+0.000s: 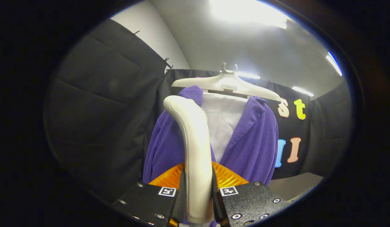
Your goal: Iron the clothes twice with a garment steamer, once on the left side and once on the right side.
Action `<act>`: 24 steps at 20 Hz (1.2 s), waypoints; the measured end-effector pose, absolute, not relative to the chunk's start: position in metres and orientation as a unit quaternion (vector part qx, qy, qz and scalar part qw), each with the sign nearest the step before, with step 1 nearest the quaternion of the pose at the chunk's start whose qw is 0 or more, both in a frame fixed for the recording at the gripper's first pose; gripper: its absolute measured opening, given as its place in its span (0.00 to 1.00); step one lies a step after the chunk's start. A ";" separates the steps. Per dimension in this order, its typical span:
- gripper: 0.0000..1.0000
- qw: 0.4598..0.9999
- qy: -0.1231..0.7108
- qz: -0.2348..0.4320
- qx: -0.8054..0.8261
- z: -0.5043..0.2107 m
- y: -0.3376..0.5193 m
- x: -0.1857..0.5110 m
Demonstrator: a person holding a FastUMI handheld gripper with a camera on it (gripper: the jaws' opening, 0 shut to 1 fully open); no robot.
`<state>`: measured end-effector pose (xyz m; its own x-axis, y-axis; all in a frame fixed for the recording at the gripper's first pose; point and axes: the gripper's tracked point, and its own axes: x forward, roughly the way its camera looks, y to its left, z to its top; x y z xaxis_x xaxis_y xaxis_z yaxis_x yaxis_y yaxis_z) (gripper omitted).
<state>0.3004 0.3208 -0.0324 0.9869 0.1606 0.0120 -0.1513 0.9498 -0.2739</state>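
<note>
1. Gripper view: gripper point(198, 197) clenched on steamer handle point(195, 151), both fingers pressing it; orange steamer head point(228, 176) just beyond.
2. Purple garment point(254, 142) on white hanger point(226, 83), ahead. Likely starting a pass; next needs head vs. one side.

One steamer point(196, 157), with its white handle squeezed between two black fingers point(144, 201). One purple jacket point(254, 142). One white shirt point(224, 123) inside it. One white hanger point(226, 83). Two little square tags point(167, 191) on the fingers.
</note>
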 end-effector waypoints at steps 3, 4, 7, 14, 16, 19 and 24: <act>0.36 0.987 -0.019 0.050 -0.152 -0.049 0.322 0.301; 0.36 0.987 -0.021 0.043 -0.155 -0.055 0.324 0.298; 0.36 0.988 -0.012 0.032 -0.148 -0.074 0.328 0.290; 0.36 0.988 0.019 0.026 -0.153 -0.123 0.328 0.276; 0.36 0.986 0.022 0.026 -0.161 -0.133 0.325 0.269; 0.36 0.986 0.033 0.028 -0.163 -0.153 0.320 0.263; 0.37 0.982 0.073 0.033 -0.171 -0.196 0.314 0.251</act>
